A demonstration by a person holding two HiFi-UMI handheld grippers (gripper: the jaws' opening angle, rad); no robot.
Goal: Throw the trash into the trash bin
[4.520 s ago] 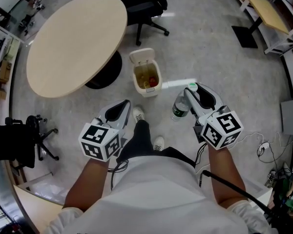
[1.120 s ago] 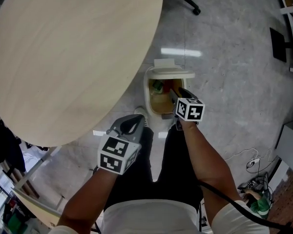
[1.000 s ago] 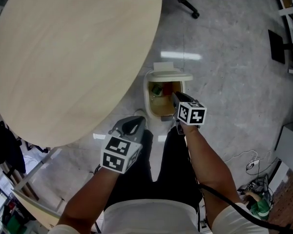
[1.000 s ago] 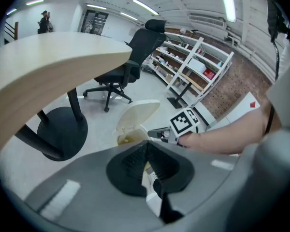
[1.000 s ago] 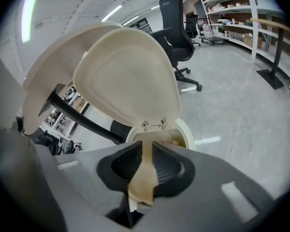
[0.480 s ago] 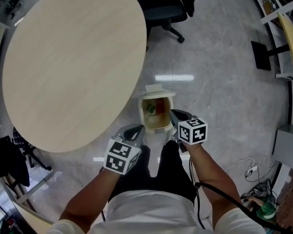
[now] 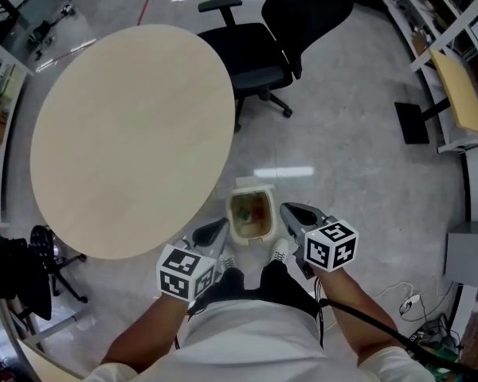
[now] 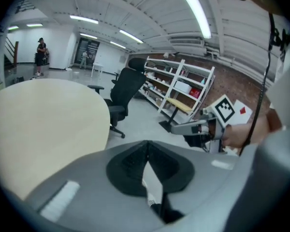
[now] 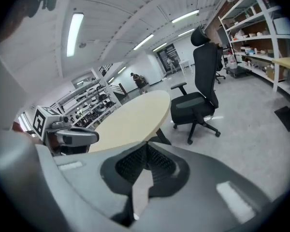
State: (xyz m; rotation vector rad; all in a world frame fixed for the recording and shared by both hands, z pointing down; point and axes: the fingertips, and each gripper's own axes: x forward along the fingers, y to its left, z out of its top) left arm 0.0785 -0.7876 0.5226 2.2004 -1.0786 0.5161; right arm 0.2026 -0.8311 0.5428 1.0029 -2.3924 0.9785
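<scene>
A small cream trash bin (image 7: 240,229) stands open on the floor by my feet, with green and red trash inside. My left gripper (image 7: 221,226) hangs above the bin's left side, jaws together and empty; its closed tips (image 8: 147,146) fill the left gripper view. My right gripper (image 7: 287,208) hangs above the bin's right side, also shut with nothing in it, as its tips (image 9: 146,149) show in the right gripper view. Each gripper view also shows the other gripper, the right gripper (image 8: 198,127) and the left gripper (image 9: 72,137).
A large round wooden table (image 7: 135,134) stands left of the bin. A black office chair (image 7: 279,46) is beyond it. Shelves and a wooden desk (image 7: 454,86) line the right side. Cables (image 7: 418,309) lie on the floor at lower right. People stand far off (image 8: 40,57).
Both grippers rose away from the bin; the right one, earlier at the bin's mouth, is now clear of it. The bottle it held several seconds ago has left its jaws.
</scene>
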